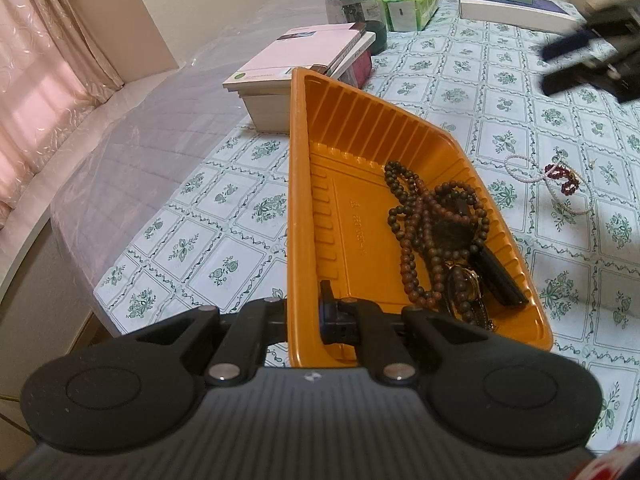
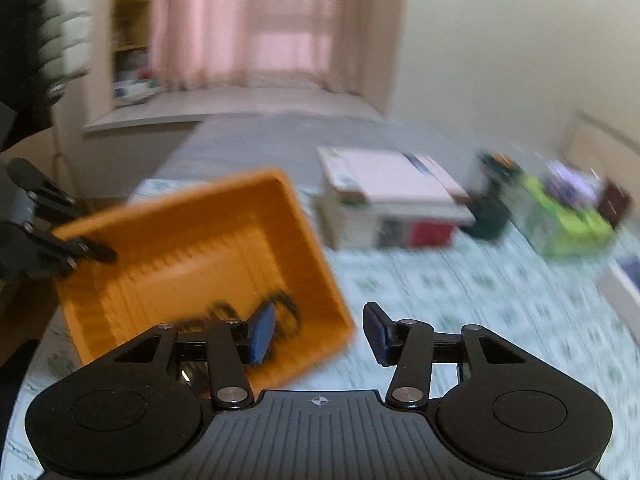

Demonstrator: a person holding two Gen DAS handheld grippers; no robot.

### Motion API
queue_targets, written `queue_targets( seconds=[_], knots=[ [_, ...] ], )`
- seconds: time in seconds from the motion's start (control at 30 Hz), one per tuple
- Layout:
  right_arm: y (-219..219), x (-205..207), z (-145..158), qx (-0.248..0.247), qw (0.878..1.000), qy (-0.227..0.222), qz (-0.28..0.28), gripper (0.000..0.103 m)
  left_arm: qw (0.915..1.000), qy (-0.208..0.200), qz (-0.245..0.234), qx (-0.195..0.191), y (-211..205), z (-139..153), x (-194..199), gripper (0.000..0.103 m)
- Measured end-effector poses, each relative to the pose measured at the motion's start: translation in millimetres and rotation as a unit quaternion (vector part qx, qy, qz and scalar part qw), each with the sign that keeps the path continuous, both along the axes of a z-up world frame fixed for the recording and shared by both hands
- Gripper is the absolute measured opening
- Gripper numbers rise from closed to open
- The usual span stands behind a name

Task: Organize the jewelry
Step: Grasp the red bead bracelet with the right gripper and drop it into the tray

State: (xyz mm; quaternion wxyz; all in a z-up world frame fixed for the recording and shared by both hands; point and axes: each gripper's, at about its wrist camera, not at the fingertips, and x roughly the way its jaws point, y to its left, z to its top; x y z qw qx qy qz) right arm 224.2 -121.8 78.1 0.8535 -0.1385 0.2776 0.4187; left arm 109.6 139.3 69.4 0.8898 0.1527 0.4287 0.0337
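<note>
An orange plastic tray (image 1: 297, 152) stands tilted on the flowered tablecloth. My left gripper (image 1: 306, 314) is shut on the tray's near left wall. Brown bead necklaces (image 1: 420, 232) and a black oblong piece (image 1: 500, 278) lie heaped in the tray's lower right corner. On the cloth to the right lie a white pearl strand (image 1: 520, 176) and a dark red bead bracelet (image 1: 562, 178). My right gripper (image 2: 320, 332) is open and holds nothing; it hovers over the tray's (image 2: 180, 240) near right corner, in a blurred view. The left gripper (image 2: 96, 254) shows there on the tray's rim.
A stack of books (image 1: 304, 68) lies just behind the tray. Farther back stand a green jar (image 1: 352, 4), tissue packs (image 1: 408, 4) and a flat box (image 1: 516, 8). The table's edge runs along the left, near pink curtains (image 1: 40, 60).
</note>
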Motion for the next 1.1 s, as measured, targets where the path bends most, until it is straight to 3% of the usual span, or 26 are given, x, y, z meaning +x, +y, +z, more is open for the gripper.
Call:
queue_targets(
  seconds=[0.2, 0.4, 0.53, 0.7, 1.1],
  knots=[
    [-79.5, 4.8, -40.4, 0.012, 0.991, 0.066, -0.113, 0.049, 1.0, -0.001, 0.001, 0.002, -1.7, -0.7, -0.8, 0.006],
    [-120.1, -8.0, -79.0, 0.019, 0.979, 0.117, -0.164, 0.048, 1.0, -0.001, 0.0, 0.005, -2.9, -0.6, -0.9, 0.006],
    [-119.3, -17.3, -94.8, 0.017, 0.979, 0.121, -0.161, 0.048, 1.0, 0.0, 0.0, 0.006, -3.4, -0.7, -0.5, 0.006],
    [-105.9, -19.2, -105.9, 0.02, 0.982, 0.113, -0.148, 0.034, 1.0, 0.0, 0.001, 0.007, -3.5, -0.5, -0.2, 0.006],
    [-80.4, 13.1, -129.3, 0.011, 0.98, 0.126, -0.153, 0.021, 0.9999, 0.006, 0.001, 0.011, -4.3, -1.2, 1.5, 0.006]
  ],
)
